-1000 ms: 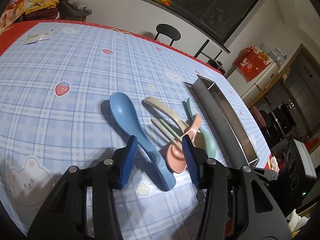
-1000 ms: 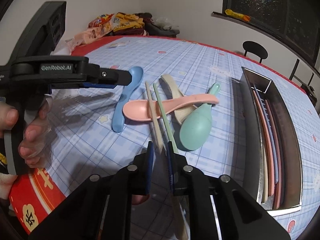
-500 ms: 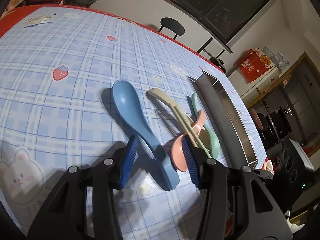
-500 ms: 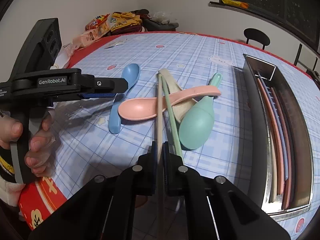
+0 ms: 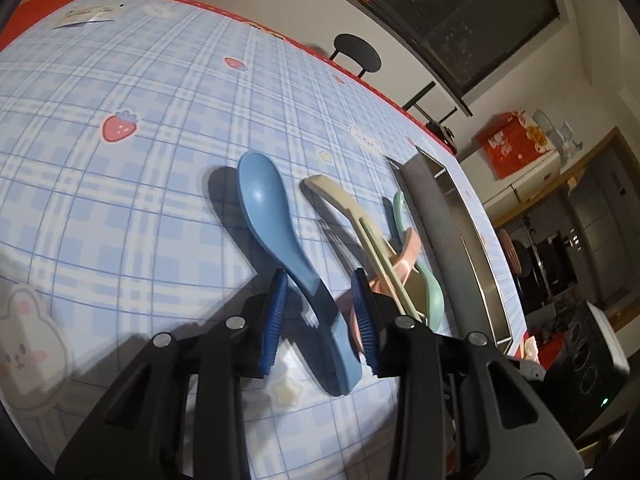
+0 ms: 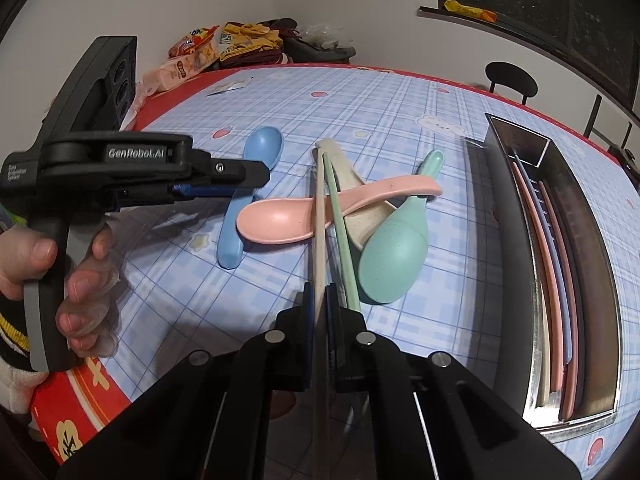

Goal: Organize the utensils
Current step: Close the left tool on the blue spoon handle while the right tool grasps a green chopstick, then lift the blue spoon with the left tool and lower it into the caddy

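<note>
Left tool (image 5: 322,312) narrowed around blue spoon (image 5: 280,240) handle, pads apart; right tool (image 6: 319,312) clamped on beige chopstick (image 6: 320,216), lifted.

The left gripper (image 5: 323,320), jaws just closing, straddles the blue spoon's (image 5: 280,236) handle at lower centre; pads not yet pressing it.

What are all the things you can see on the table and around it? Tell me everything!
Blue spoon: one, left of pile, between left jaws.
Pink spoon: one, across pile.
Green spoon: one, right of pile.
Beige spoon: one, under pink.
Beige chopstick: one, in right gripper.
Green chopstick: one, beside it.
Metal tray: one, right, holding chopsticks.
Tablecloth: blue plaid.
Snack bags: far corner.
Chair: black.
Left gripper: jaws just closing.
Right gripper: shut.
Hand: holding left gripper.
</note>
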